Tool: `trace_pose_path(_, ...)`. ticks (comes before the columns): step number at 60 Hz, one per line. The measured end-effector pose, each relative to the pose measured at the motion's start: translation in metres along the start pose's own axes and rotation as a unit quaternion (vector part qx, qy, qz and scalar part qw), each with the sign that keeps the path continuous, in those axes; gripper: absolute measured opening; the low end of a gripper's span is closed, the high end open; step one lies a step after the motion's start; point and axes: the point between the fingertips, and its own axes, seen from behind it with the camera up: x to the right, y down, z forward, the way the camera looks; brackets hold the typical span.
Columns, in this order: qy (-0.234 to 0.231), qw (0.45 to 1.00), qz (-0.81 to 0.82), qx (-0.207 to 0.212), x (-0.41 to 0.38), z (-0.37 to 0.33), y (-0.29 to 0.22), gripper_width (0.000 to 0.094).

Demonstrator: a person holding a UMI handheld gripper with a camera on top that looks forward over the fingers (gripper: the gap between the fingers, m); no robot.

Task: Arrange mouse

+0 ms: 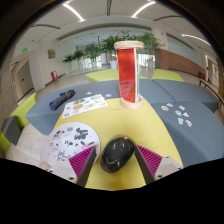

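A black computer mouse (pixel 118 153) lies on the yellow part of the table (pixel 140 125), between my gripper's (pixel 117 156) two fingers. The magenta pads (pixel 84 159) touch its left and right sides, so the fingers are closed on it. The mouse's rear half sits between the fingertips and its front pokes a little beyond them. I cannot tell whether it is lifted off the table.
A round white mat (pixel 68 140) with coloured shapes lies just left of the fingers. Beyond are a printed sheet (pixel 85 105), a dark blue object (pixel 62 98), a tall red-and-white container (pixel 128 72), and small scattered pieces (pixel 178 112) on the grey surface at right.
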Motion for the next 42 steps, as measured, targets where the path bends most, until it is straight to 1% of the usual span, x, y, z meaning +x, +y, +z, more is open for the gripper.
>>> trace_pose_path(6, 0.006, 1.000, -0.005, -0.005, -0.003, 0.021, -0.006, 0.0816)
trace_pose_path(10, 0.012, 1.000, -0.008, -0.008, -0.004, 0.034, -0.007, 0.0796)
trace_pose_path(12, 0.013, 1.000, -0.008, -0.006, -0.004, 0.037, -0.009, 0.0769)
trace_pose_path(14, 0.011, 1.000, -0.004, -0.002, -0.004, 0.039, -0.012, 0.0706)
trace_pose_path(15, 0.012, 1.000, -0.002, 0.000, -0.003, 0.039, -0.012, 0.0710)
trace_pose_path(16, 0.013, 1.000, 0.002, 0.000, -0.002, 0.040, -0.012, 0.0557)
trace_pose_path(19, 0.011, 1.000, 0.026, 0.001, -0.001, 0.039, -0.011, 0.0554)
trace_pose_path(22, 0.010, 0.999, 0.045, 0.005, 0.003, 0.037, -0.012, 0.0521)
trace_pose_path(28, 0.030, 0.997, 0.074, -0.003, 0.013, 0.030, -0.013, 0.0454)
trace_pose_path(33, 0.040, 0.997, 0.059, 0.031, 0.013, 0.011, -0.043, 0.0429)
trace_pose_path(39, 0.001, 0.997, 0.053, 0.057, -0.026, -0.014, -0.085, 0.0429)
trace_pose_path(42, -0.002, 0.996, 0.038, 0.075, -0.043, -0.026, -0.106, 0.0429)
